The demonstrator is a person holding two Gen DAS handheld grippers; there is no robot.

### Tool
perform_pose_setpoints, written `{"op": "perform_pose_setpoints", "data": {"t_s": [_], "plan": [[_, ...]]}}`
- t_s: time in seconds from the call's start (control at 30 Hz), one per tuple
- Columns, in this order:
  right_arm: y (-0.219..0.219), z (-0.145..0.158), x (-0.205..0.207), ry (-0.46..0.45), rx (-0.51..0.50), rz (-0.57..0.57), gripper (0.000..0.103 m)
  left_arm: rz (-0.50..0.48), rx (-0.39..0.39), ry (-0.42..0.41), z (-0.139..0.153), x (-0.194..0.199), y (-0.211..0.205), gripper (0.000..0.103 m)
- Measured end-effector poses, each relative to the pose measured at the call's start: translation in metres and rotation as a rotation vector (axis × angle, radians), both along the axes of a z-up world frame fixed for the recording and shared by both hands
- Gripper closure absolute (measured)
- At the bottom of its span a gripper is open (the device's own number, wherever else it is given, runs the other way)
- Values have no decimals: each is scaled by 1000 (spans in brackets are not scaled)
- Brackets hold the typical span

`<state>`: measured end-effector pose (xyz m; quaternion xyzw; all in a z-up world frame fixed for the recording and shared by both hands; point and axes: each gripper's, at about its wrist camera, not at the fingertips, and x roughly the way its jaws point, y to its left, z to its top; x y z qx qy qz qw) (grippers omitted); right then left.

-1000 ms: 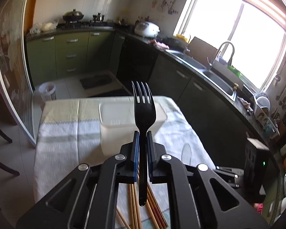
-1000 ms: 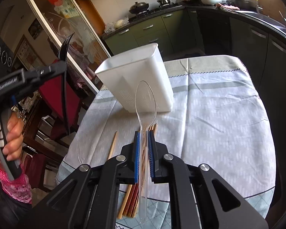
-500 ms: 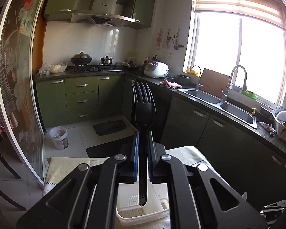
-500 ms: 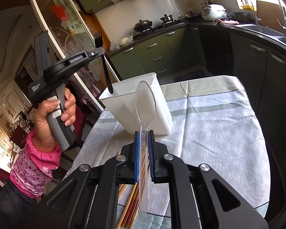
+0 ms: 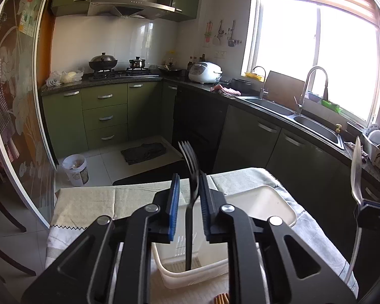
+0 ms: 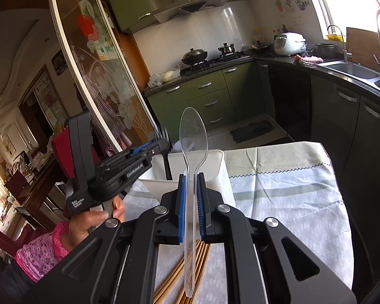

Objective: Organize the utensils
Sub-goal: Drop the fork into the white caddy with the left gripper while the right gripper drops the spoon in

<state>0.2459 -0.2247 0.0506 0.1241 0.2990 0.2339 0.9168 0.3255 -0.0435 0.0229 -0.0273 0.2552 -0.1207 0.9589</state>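
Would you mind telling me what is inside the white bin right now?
The black fork stands handle-down in the white bin, between the left gripper's opening jaws. The gripper hides part of the bin's floor.

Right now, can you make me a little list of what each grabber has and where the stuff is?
left gripper: jaws opening, black fork standing loose between them
fork handle: down inside the white bin
right gripper: shut on the clear spoon, bowl end up
white bin: on the tablecloth
chopsticks: lying on the cloth, near the right gripper
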Motion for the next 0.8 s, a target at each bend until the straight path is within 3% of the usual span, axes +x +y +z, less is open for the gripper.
{"op": "perform_pose_setpoints", "data": {"t_s": [0.2,0.4,0.53,0.8], "plan": [[17,27,31,-97,25,-40,94,-4,-51,-8,11,-18,16,80],[36,51,69,-252,19,-159,94,-13,-69,-31,21,-56,30,74],[55,39,91,-320,-62,-225,94,-21,-68,-28,22,-73,36,74],[62,-9,100,-256,-94,-209,94,-35,-76,-18,23,-84,38,73]]}}
